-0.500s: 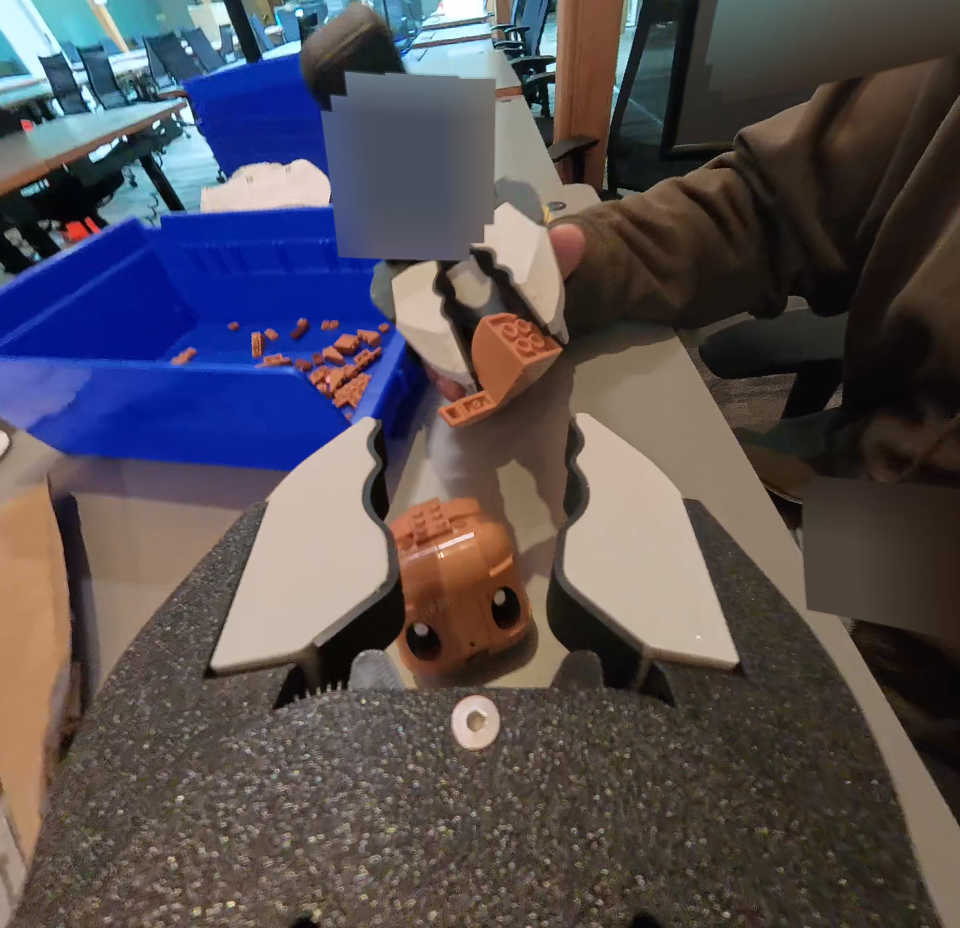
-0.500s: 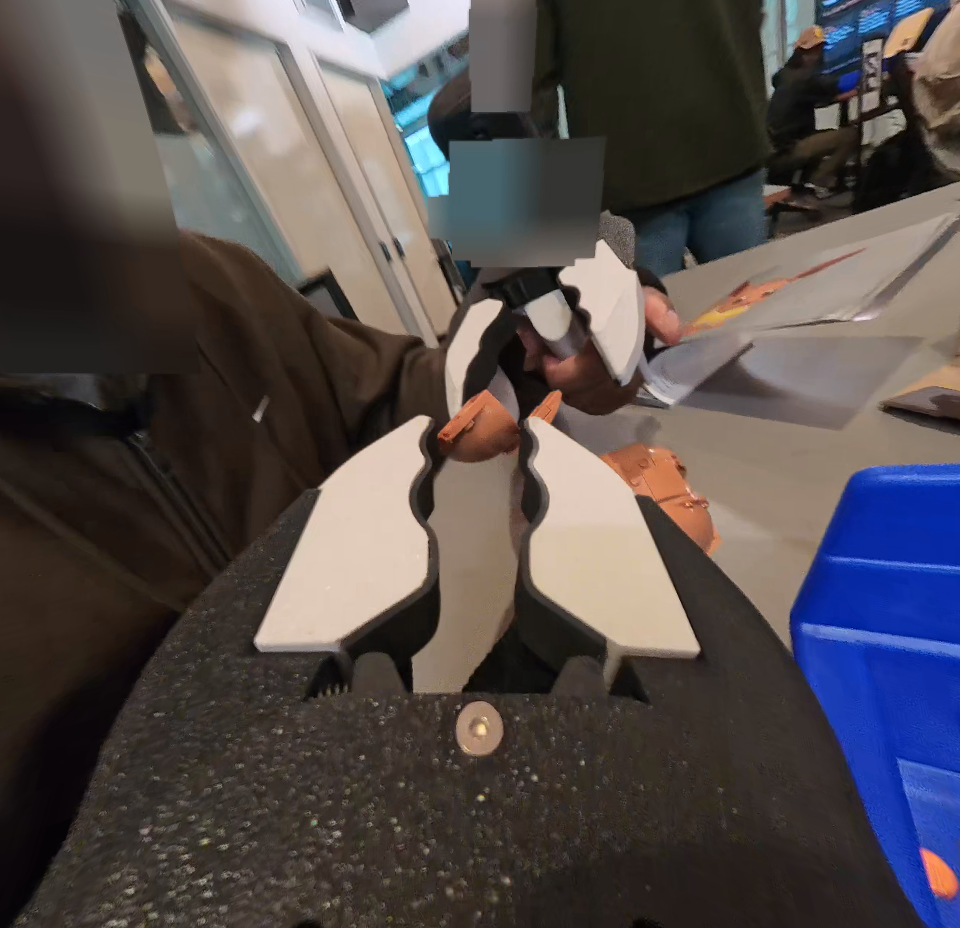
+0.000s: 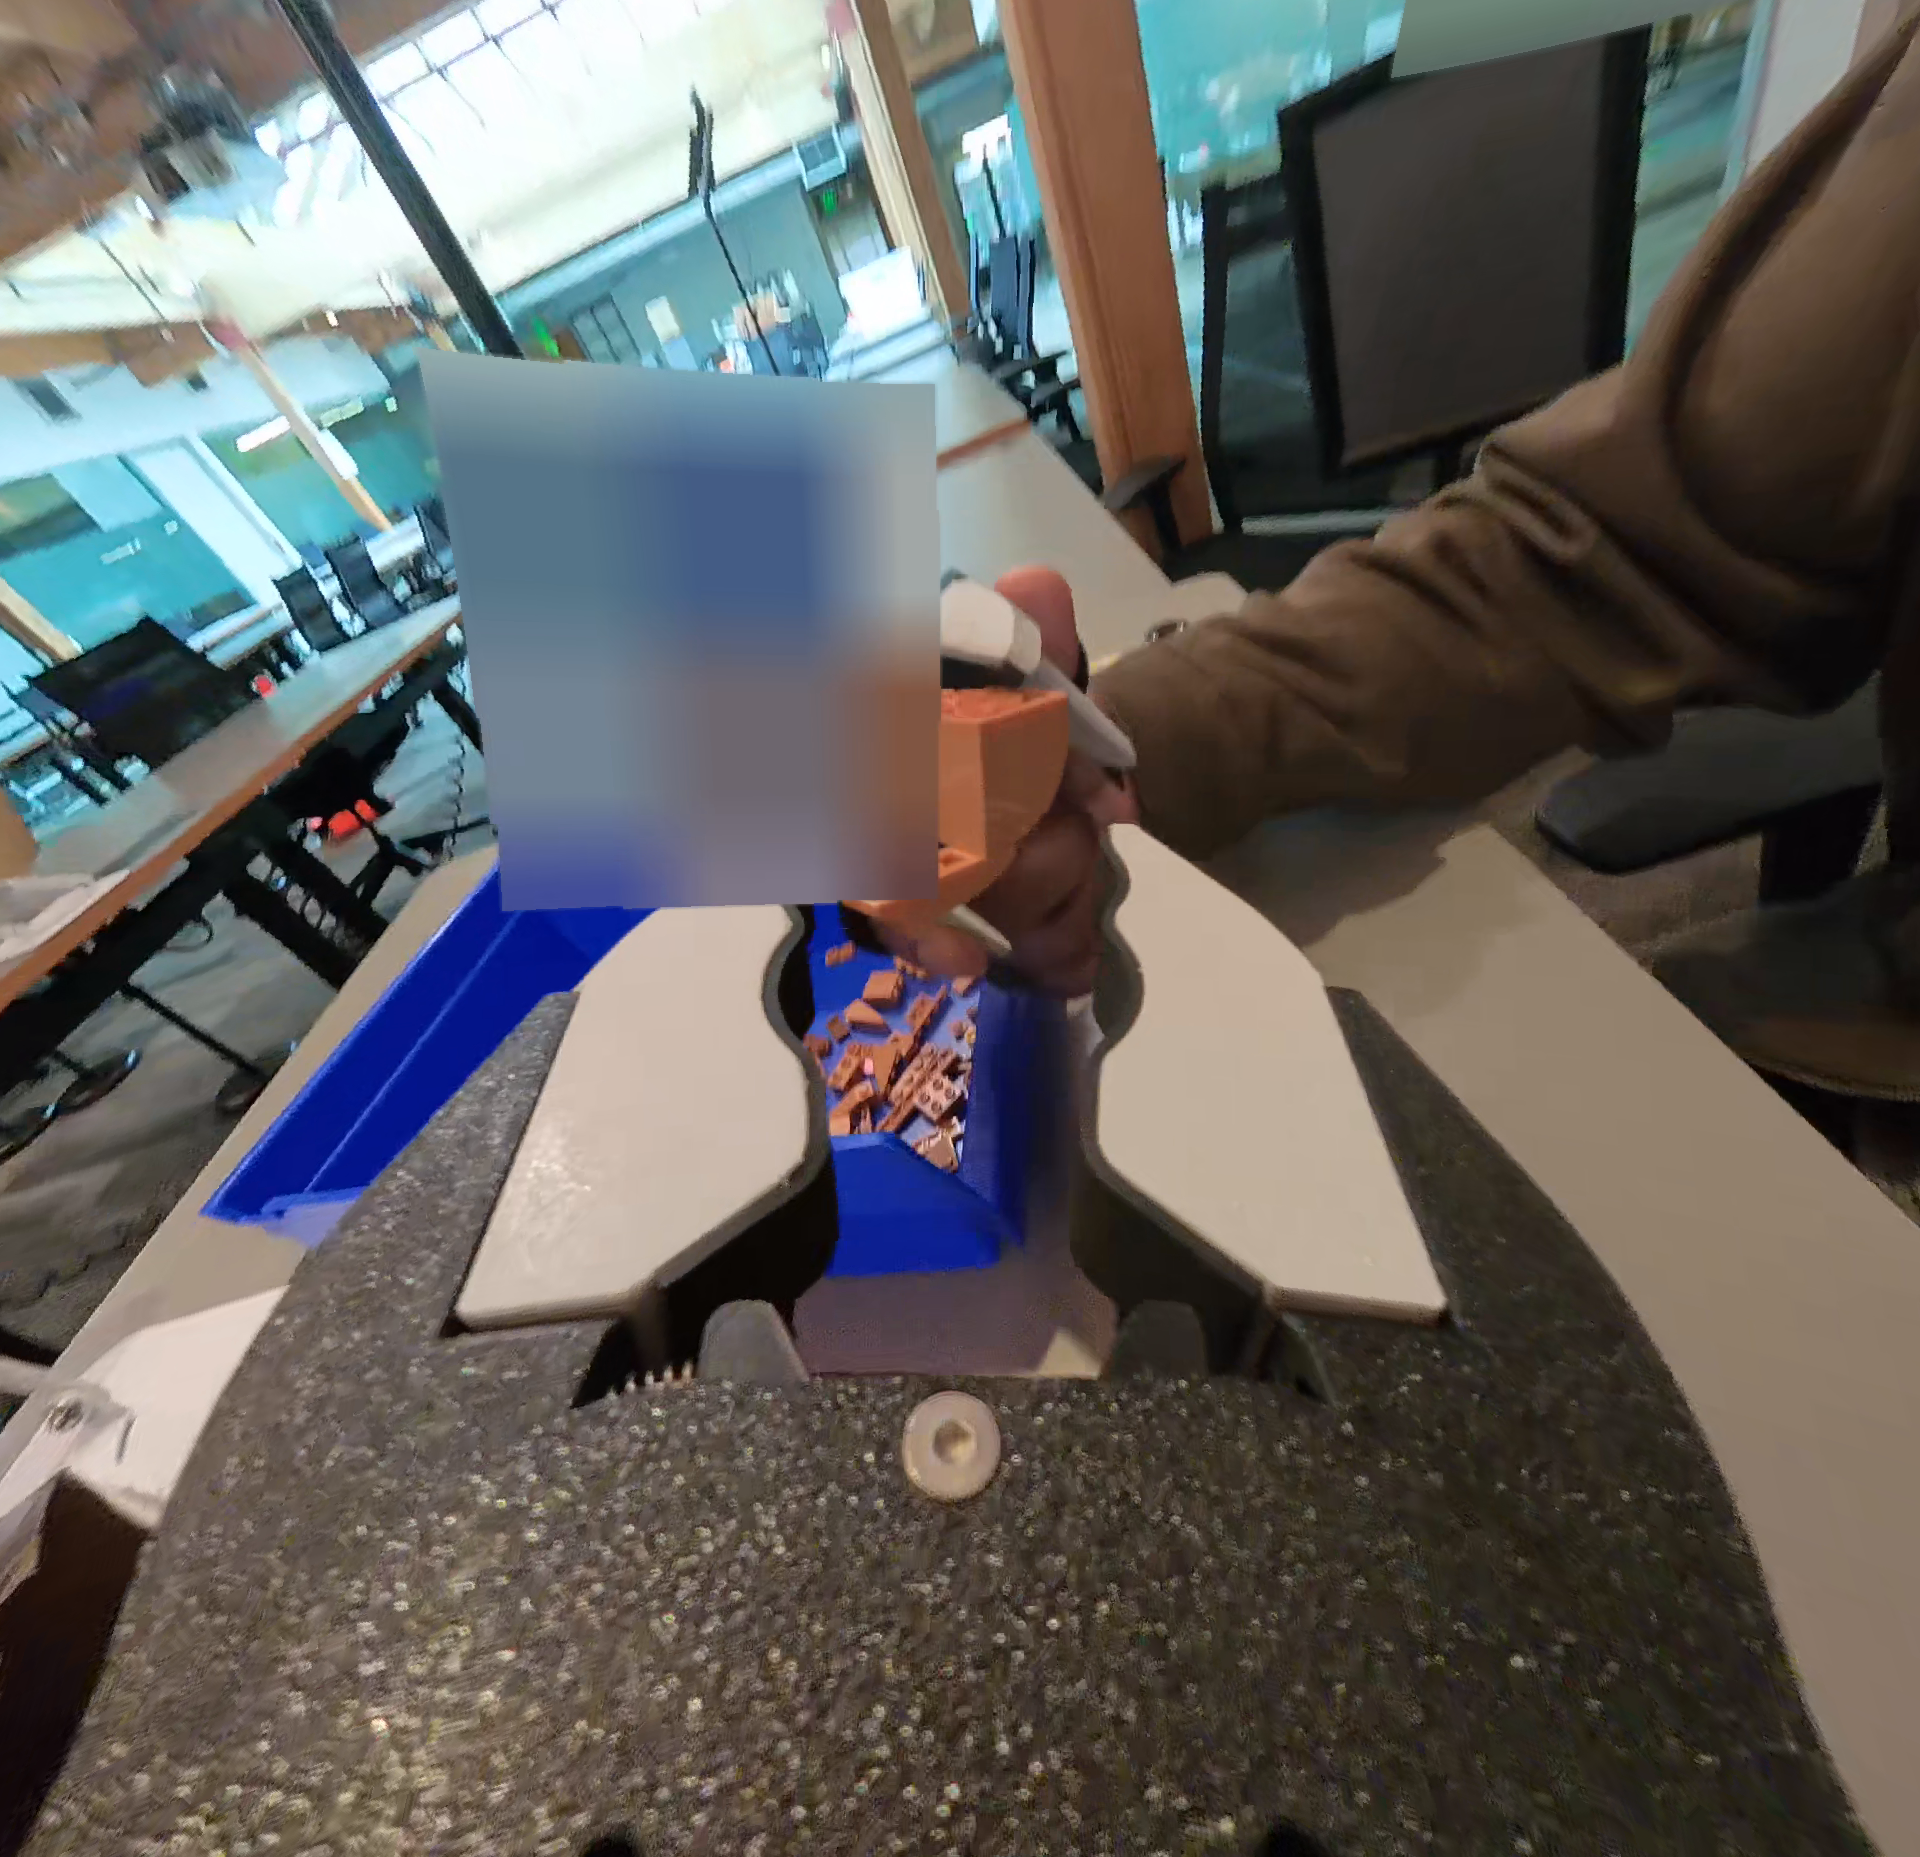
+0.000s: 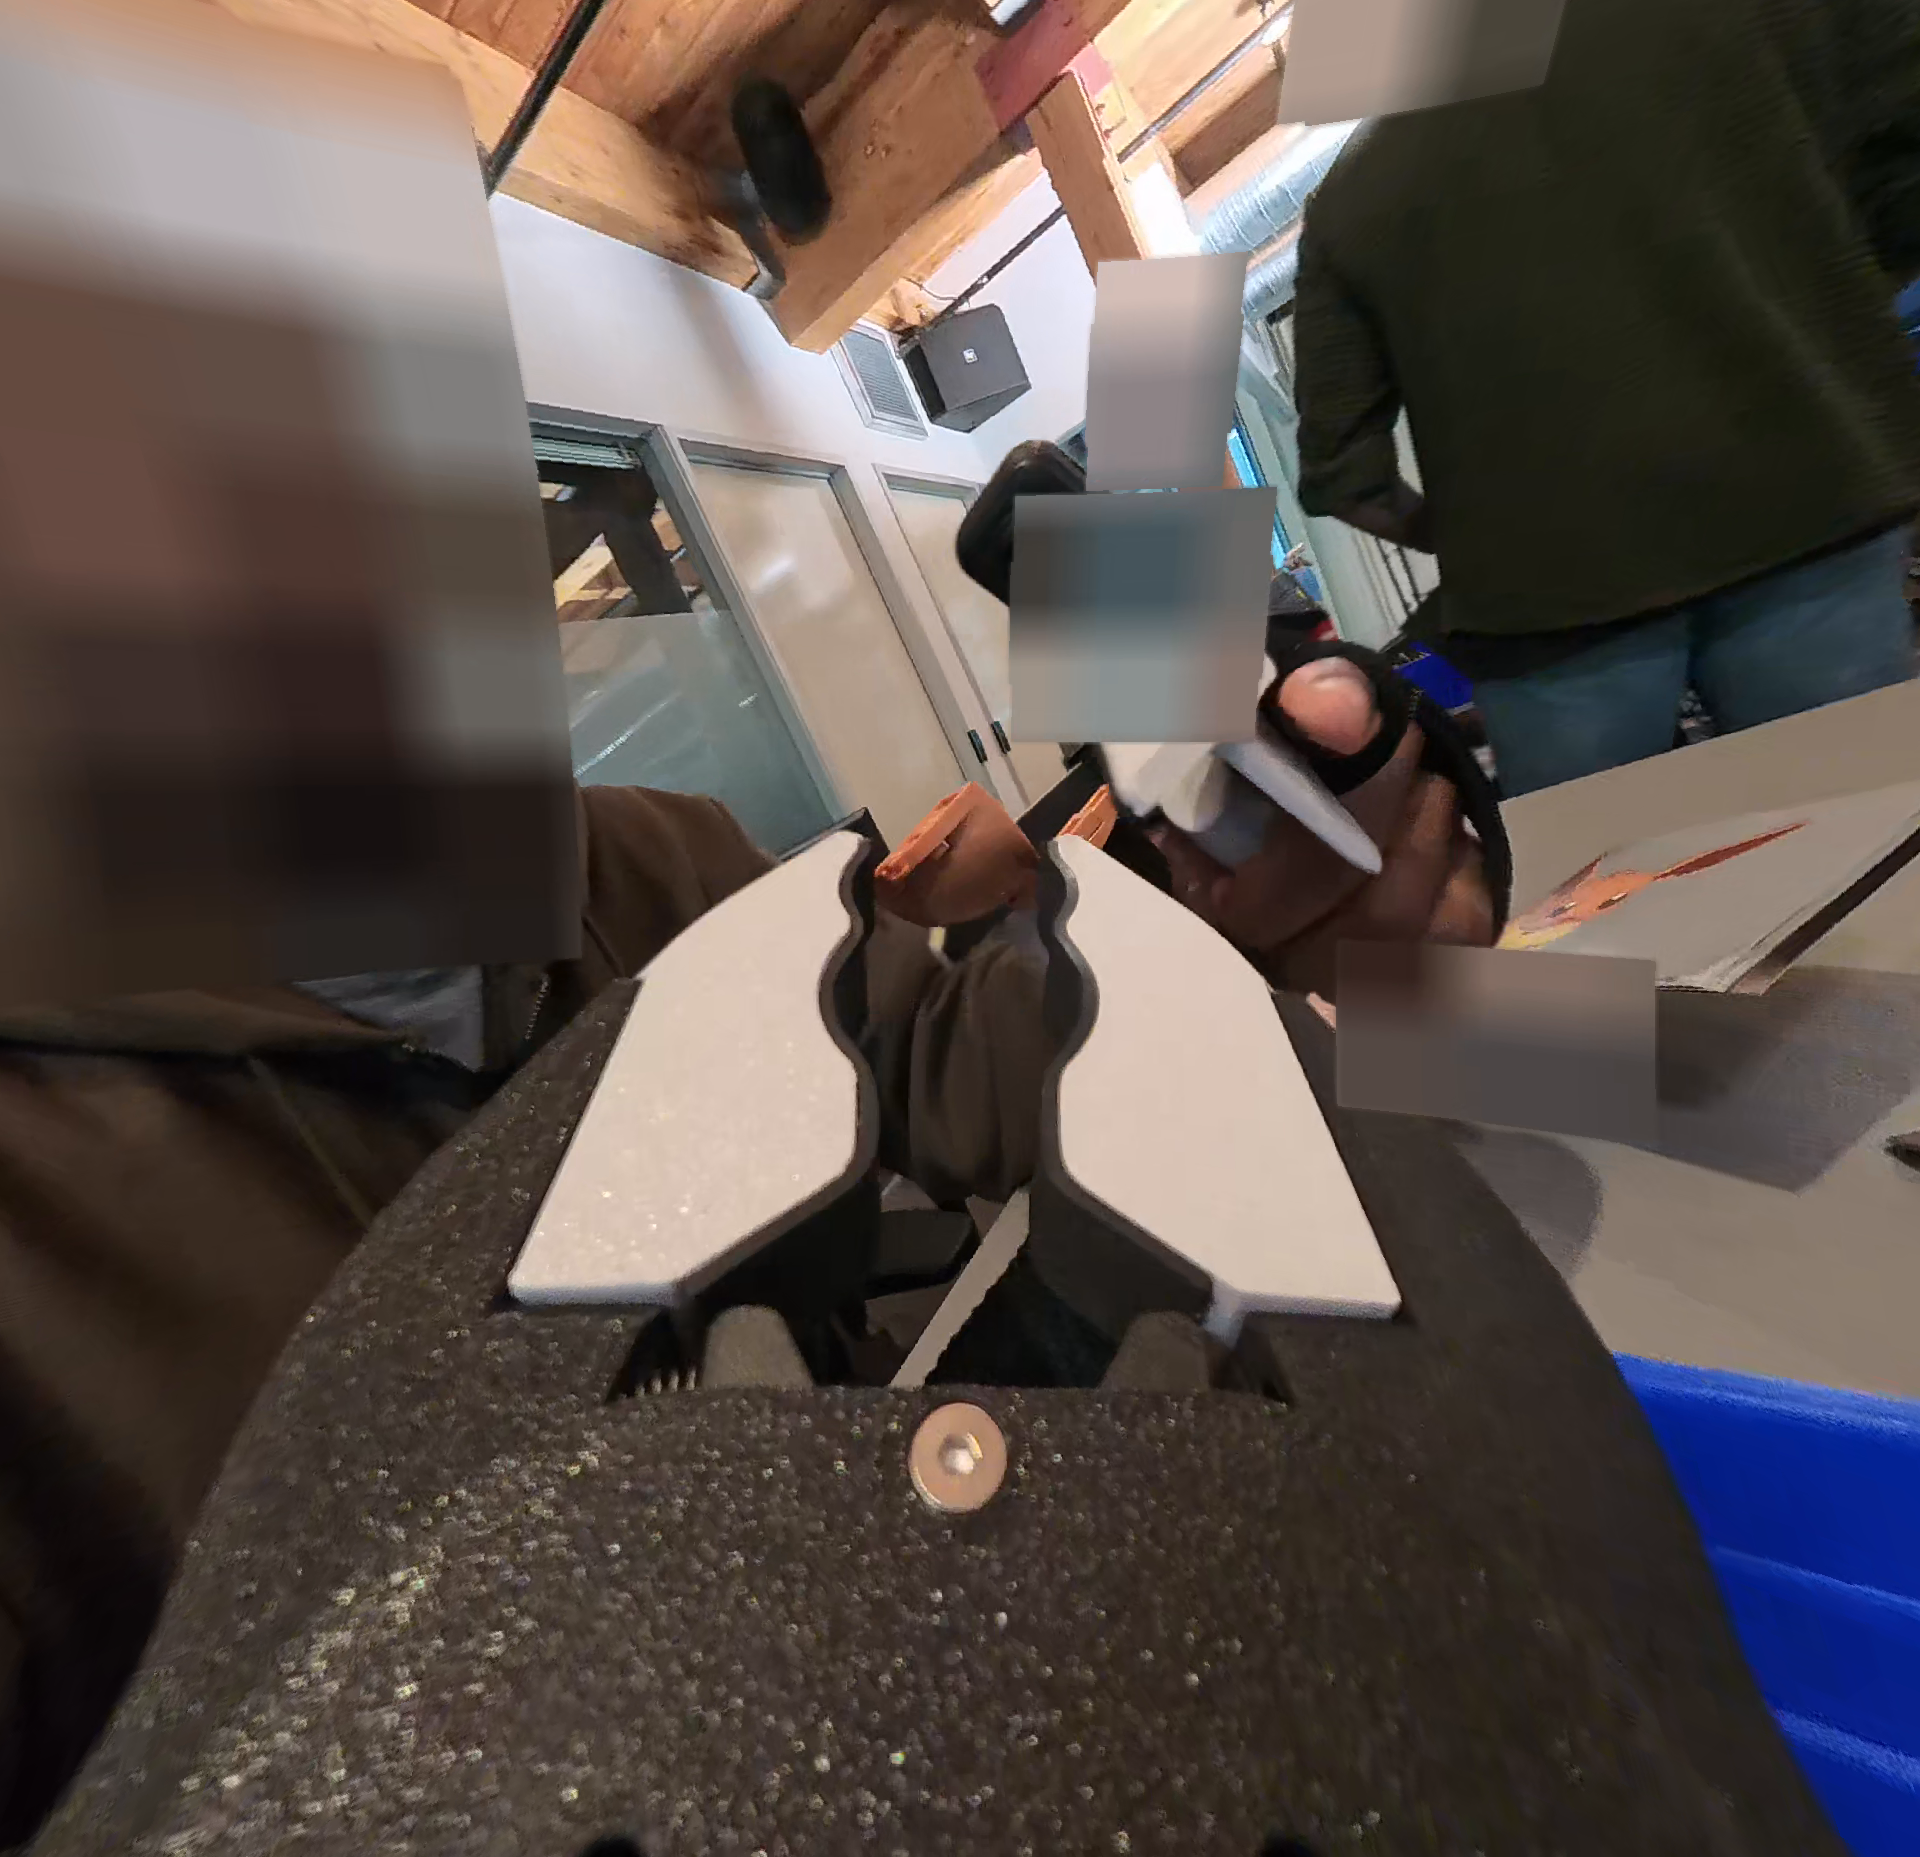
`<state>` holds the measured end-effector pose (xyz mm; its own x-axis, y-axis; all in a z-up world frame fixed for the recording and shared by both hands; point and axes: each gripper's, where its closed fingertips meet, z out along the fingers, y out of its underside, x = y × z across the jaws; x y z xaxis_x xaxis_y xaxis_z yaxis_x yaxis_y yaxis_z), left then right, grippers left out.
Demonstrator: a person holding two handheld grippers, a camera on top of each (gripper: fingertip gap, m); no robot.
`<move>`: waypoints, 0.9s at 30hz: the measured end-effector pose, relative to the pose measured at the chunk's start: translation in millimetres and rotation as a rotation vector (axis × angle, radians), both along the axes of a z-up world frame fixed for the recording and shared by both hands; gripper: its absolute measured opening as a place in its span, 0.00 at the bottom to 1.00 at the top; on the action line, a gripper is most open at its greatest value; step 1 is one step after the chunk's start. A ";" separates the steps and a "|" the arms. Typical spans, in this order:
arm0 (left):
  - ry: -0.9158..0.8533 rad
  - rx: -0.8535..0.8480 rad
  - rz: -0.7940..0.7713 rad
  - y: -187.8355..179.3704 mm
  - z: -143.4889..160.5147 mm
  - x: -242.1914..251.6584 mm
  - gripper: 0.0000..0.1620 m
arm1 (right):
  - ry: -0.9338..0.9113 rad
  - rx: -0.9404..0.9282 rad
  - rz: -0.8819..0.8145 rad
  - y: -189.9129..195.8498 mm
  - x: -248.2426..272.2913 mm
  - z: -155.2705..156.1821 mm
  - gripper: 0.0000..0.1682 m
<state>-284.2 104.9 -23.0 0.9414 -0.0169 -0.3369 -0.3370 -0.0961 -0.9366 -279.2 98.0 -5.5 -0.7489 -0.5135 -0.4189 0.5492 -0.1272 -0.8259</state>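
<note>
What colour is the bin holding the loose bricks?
Blue bin, clearest in the left wrist view.

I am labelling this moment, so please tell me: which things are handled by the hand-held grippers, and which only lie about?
Handled:
- right hand-held gripper, shut on a brown brick piece
- left hand-held gripper, open and empty, near the blue bin

Lying about:
- loose brown bricks in the bin
- picture booklet on the grey table
</note>
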 end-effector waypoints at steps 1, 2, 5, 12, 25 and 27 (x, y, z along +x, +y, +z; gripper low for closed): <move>-0.008 0.034 -0.008 -0.9 0.7 -0.2 0.29 | -0.014 -0.004 0.006 -0.7 -1.4 -3.6 0.17; -0.014 0.059 -0.006 -2.2 0.2 -1.4 0.26 | -0.029 -0.004 0.012 -1.4 -2.7 -8.5 0.17; -0.037 0.074 0.018 -4.7 -6.4 -6.0 0.22 | -0.077 -0.002 0.037 -2.3 -4.6 -18.6 0.17; -0.158 0.037 0.020 0.5 -27.3 -10.5 0.26 | -0.061 -0.013 0.026 -2.4 -0.9 -17.2 0.17; -0.171 0.107 0.029 -1.5 -23.7 -10.7 0.12 | -0.147 -0.014 -0.028 -1.3 -13.4 -20.3 0.17; -0.179 0.105 0.041 -1.2 -24.9 -12.6 0.11 | -0.164 -0.020 -0.037 -0.9 -15.9 -20.0 0.17</move>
